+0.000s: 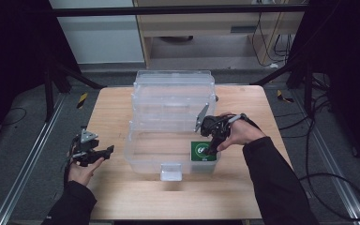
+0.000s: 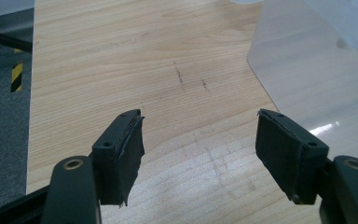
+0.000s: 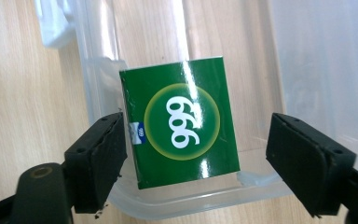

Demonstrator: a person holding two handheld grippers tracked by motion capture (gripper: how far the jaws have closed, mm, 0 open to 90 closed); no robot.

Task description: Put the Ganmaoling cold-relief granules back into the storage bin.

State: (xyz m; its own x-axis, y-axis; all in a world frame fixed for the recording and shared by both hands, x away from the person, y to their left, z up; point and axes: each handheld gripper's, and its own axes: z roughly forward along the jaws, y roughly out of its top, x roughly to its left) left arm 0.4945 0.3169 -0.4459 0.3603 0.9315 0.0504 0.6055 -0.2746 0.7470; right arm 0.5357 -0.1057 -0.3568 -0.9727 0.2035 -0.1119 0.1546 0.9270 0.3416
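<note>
Fingers of your right gripper (image 3: 193, 158) are straddling the green box (image 3: 182, 123), spread wide, one finger just beside it, neither pressing.
Box is lying flat in the clear bin's (image 1: 136, 161) near right corner; your left gripper (image 1: 93, 152), open and empty, is waiting well apart over the bench (image 1: 122, 197).

1. The green box (image 3: 181, 122) has big white numbers on top: "999". They sit inside a round green circle with a light ring.
2. A tiny blue and white mark sits by the left edge of the same box. It is too small to read.
3. In the high view the box's (image 1: 203, 151) print is too small to read.
</note>
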